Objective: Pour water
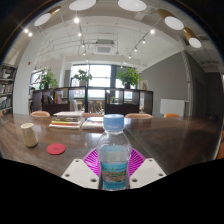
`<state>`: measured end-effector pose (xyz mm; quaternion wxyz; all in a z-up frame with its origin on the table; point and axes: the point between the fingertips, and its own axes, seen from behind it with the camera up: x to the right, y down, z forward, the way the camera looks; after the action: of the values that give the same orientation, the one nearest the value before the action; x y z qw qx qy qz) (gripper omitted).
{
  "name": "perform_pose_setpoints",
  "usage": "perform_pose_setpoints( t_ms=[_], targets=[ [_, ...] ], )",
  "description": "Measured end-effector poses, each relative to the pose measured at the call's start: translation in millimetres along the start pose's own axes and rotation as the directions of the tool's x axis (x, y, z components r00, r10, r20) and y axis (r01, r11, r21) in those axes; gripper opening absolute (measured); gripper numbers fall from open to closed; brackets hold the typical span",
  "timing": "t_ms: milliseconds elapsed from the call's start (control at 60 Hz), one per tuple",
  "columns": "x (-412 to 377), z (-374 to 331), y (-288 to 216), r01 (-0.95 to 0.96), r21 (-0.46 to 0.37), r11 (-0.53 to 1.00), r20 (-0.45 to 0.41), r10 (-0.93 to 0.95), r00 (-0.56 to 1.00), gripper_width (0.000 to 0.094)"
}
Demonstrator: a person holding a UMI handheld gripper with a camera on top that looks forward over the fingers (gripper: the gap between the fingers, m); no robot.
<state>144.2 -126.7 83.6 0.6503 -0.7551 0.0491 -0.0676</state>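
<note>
Bottle (114,152) clenched between the fingers (82,172), cap on.
Grasp step judged done; uncapping, then carriage toward cup (29,134) at ten o'clock, is called for.

A clear plastic water bottle (114,152) stands upright between the gripper's (114,170) two fingers, its blue cap on and closed. The body is transparent — ribbed below the shoulder — with a pale blue label band around its lower half. It appears filled with water. The magenta pads (95,160) show behind and beside its lower body; whether they press on it cannot be told. Well apart, to the bottle's left on the dark wooden table (170,135), stands a small pale cup (29,135) — upright, its contents hidden.
</note>
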Motion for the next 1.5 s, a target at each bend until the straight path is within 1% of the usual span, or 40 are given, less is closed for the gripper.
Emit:
perform_pose_setpoints(
  t_ms=[33, 183, 267, 333, 417, 483, 583, 683, 800, 917, 1017, 1150, 1250, 1300, 1367, 1450, 1500],
  targets=[
    [-1.9, 1.4, 0.3, 0.006, -0.004, 1.0, 0.005, -0.006, 1.0, 0.0278],
    [-6.8, 6.2, -0.1, 0.047, -0.006, 0.999, -0.003, -0.047, 0.999, 0.028],
    [-19.2, 12.4, -7.3, 0.099, -0.017, 0.995, 0.012, -0.099, 0.995, 0.0283],
    [-38.7, 22.2, -23.9, 0.188, -0.003, 0.982, 0.029, -0.188, 0.982, 0.028],
    [-72.6, 34.4, -52.7, 0.364, 0.027, 0.931, 0.032, -0.365, 0.931, 0.0283],
    [-108.0, 44.2, -67.6, 0.516, 0.055, 0.855, 0.028, -0.518, 0.855, 0.0278],
    [-162.8, 58.5, -92.1, 0.715, 0.103, 0.691, 0.008, -0.72, 0.694, 0.028],
    [-208.7, 75.6, -100.9, 0.852, 0.137, 0.505, -0.027, -0.858, 0.513, 0.0278],
    [-250.9, 87.0, -113.7, 0.951, 0.177, 0.253, -0.092, -0.958, 0.272, 0.0296],
    [-283.3, 94.7, -109.7, 0.982, 0.187, 0.013, -0.134, -0.99, 0.039, 0.0296],
    [-302.9, 101.5, -104.7, 0.967, 0.181, -0.18, -0.173, -0.974, -0.148, 0.0294],
    [-322.4, 107.9, -101.4, 0.898, 0.163, -0.408, -0.239, -0.9, -0.365, 0.0294],
    [-333.9, 114.4, -102.5, 0.817, 0.134, -0.561, -0.302, -0.808, -0.506, 0.0296],
    [-336.0, 115.4, -102.8, 0.787, 0.118, -0.605, -0.323, -0.773, -0.546, 0.0293],
    [-334.2, 120.1, -105.7, 0.771, 0.106, -0.628, -0.333, -0.753, -0.568, 0.0297],
    [-331.7, 120.0, -104.3, 0.783, 0.112, -0.612, -0.328, -0.766, -0.552, 0.0297],
    [-326.7, 124.3, -108.2, 0.815, 0.128, -0.565, -0.32, -0.802, -0.505, 0.0295]
  ],
)
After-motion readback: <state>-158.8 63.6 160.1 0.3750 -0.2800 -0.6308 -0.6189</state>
